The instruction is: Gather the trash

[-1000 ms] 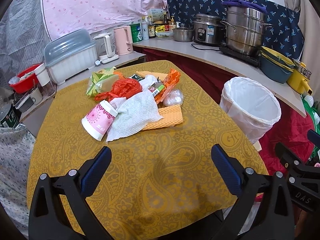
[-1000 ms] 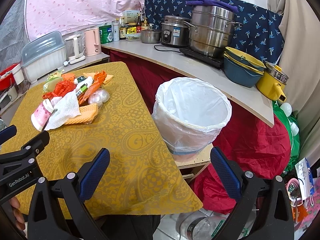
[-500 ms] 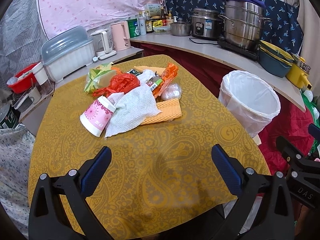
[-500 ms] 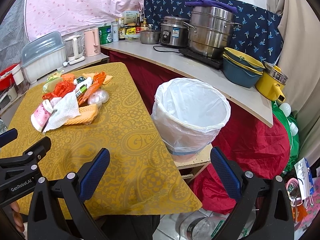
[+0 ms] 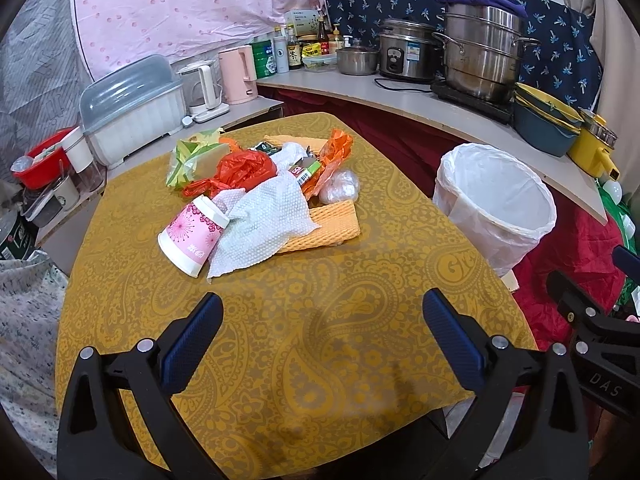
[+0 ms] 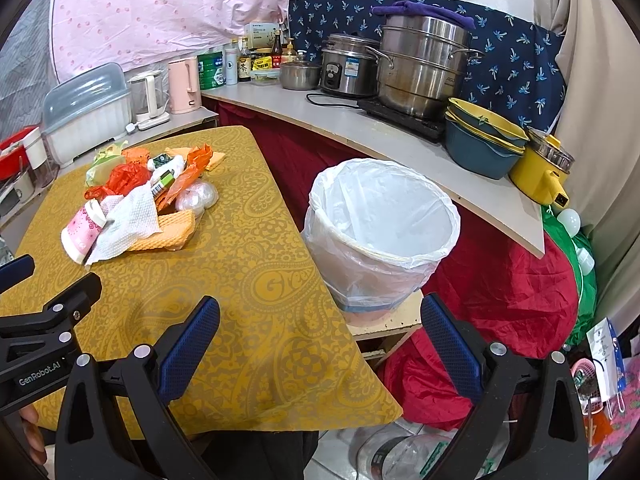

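A trash pile lies mid-table: a pink paper cup (image 5: 194, 238) on its side, a white paper towel (image 5: 266, 220), an orange sponge cloth (image 5: 328, 228), a red plastic bag (image 5: 244, 168), orange wrappers (image 5: 336, 148) and a green packet (image 5: 192, 156). The pile also shows in the right wrist view (image 6: 136, 204). A bin lined with a white bag (image 5: 496, 204) stands right of the table (image 6: 380, 224). My left gripper (image 5: 320, 336) is open and empty above the table's near part. My right gripper (image 6: 320, 336) is open and empty over the table's right edge.
The table has a yellow paisley cloth (image 5: 320, 320). A counter behind holds steel pots (image 5: 484, 56), a rice cooker (image 5: 408, 54), kettles, bottles and a lidded dish rack (image 5: 132, 100). Red cloth (image 6: 500, 292) lies on the floor right of the bin.
The left gripper's view has risen and drawn back slightly, so the pile sits a little lower and farther. The right gripper has barely moved. Both stay open.
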Tool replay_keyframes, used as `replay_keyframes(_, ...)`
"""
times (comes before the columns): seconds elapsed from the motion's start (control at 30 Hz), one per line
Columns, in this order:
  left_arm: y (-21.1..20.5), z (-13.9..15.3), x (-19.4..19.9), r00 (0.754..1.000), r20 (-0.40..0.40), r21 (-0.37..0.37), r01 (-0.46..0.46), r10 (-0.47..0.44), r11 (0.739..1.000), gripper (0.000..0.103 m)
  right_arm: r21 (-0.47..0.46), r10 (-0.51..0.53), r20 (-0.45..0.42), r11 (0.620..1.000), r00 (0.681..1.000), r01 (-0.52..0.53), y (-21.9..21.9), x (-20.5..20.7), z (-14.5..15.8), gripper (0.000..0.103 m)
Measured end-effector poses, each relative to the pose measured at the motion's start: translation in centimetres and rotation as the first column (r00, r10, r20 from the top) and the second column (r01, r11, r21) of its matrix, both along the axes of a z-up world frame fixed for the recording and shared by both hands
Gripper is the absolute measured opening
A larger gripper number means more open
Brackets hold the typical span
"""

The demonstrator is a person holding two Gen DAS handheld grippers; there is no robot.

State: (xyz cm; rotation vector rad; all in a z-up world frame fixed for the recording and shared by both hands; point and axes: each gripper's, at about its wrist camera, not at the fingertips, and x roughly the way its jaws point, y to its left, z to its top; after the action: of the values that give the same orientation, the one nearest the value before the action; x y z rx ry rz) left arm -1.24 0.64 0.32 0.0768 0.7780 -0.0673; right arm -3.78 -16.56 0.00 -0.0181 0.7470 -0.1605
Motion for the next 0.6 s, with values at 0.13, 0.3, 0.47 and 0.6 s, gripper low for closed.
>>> replay_keyframes(0.13, -0.02, 0.02, 0.04, 1.000, 0.000, -0.001, 0.000, 0.000, 1.000, 0.095, -0.006, -0.001, 0.001, 1.000, 1.000, 0.001, -0.12, 0.02, 0.14, 0.096)
replay_keyframes(0.3, 0.01, 0.06, -0.04, 1.000, 0.002, -0.005, -0.003, 0.003, 1.000, 0.095, -0.007, -0.002, 0.002, 1.000, 1.000, 0.002, -0.12, 0.03, 0.17, 0.096)
replay_keyframes(0.47, 0.20, 0.27, 0.07, 1.000, 0.003, -0.009, -0.004, 0.004, 1.000, 0.095, -0.009, -0.002, 0.001, 1.000, 1.000, 0.002, -0.16, 0.05, 0.17, 0.096)
replay_keyframes(0.6, 0.31, 0.40, 0.08, 1.000, 0.004, -0.011, -0.005, 0.005, 1.000, 0.095, -0.008, -0.003, 0.002, 1.000, 1.000, 0.003, -0.26, 0.02, 0.25, 0.096)
